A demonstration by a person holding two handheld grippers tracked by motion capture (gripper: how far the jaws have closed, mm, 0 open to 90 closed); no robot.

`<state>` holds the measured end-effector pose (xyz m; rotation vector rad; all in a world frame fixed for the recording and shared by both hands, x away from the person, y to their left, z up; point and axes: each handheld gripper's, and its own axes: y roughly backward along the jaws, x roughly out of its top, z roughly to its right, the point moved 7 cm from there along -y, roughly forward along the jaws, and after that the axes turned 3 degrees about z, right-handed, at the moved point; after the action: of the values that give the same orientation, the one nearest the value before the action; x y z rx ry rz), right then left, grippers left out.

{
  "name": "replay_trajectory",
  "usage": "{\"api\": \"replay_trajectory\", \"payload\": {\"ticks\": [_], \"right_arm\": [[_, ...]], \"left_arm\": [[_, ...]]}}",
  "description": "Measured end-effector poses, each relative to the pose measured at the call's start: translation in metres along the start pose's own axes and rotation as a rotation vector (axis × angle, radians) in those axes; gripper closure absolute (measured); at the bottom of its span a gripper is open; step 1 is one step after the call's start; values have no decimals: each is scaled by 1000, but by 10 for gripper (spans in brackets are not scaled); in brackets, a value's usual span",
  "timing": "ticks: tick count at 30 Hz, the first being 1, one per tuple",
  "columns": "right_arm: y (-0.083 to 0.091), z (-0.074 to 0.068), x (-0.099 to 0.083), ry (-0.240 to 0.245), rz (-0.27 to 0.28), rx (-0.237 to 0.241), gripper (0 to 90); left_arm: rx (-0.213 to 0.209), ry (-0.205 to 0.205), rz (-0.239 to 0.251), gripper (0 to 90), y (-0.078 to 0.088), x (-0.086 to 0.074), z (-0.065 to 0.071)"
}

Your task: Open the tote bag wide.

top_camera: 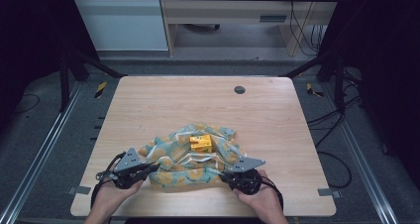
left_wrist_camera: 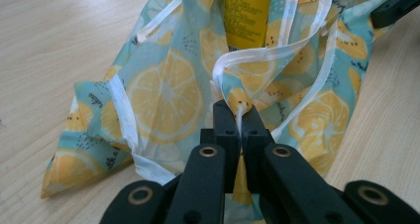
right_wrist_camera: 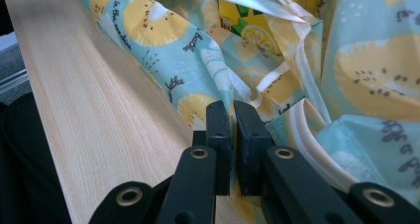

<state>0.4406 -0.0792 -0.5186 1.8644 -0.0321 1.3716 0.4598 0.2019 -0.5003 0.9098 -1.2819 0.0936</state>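
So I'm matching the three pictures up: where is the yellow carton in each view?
High view: the yellow carton sits mid-table on the lemon-print cloth.
Left gripper view: top centre, beyond the tongs.
Right gripper view: top, right of centre, partly under white trim.
Shared landmark: the lemon-print cloth.

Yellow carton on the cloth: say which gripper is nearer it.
Right. The right gripper sits just below-right of the yellow carton; the left gripper is farther, lower-left.
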Motion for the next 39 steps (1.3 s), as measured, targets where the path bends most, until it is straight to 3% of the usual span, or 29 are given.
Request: {"api": "replay_trajectory", "payload": {"ticks": [6,12,13,14,16,22,29,35,39], "right_arm": [[5,1,0,0,9,-13,793],[17,0,6,16,27,-39,600],[17,0,6,16,27,-39,600],[23,-1,9,22,27,-51,526],[29,-3,12,37,22,-56,468],[52,-4,25,73,16,-88,381],[65,12,49,108,11,-141,283],[63,30,69,112,-11,-175,192],[57,41,83,128,-25,-172,130]], "left_arm": [[12,-10,-7,893,-1,-1,0],[28,-5,8,892,0,0,-1],[28,-5,8,892,0,0,-1],[29,-6,11,893,1,0,-1],[31,-4,11,892,2,-1,-2],[34,-14,7,892,2,-2,-1],[47,-14,22,892,5,-1,-2],[48,-11,17,892,4,-2,-3],[48,-12,17,892,5,-2,-2]]}}
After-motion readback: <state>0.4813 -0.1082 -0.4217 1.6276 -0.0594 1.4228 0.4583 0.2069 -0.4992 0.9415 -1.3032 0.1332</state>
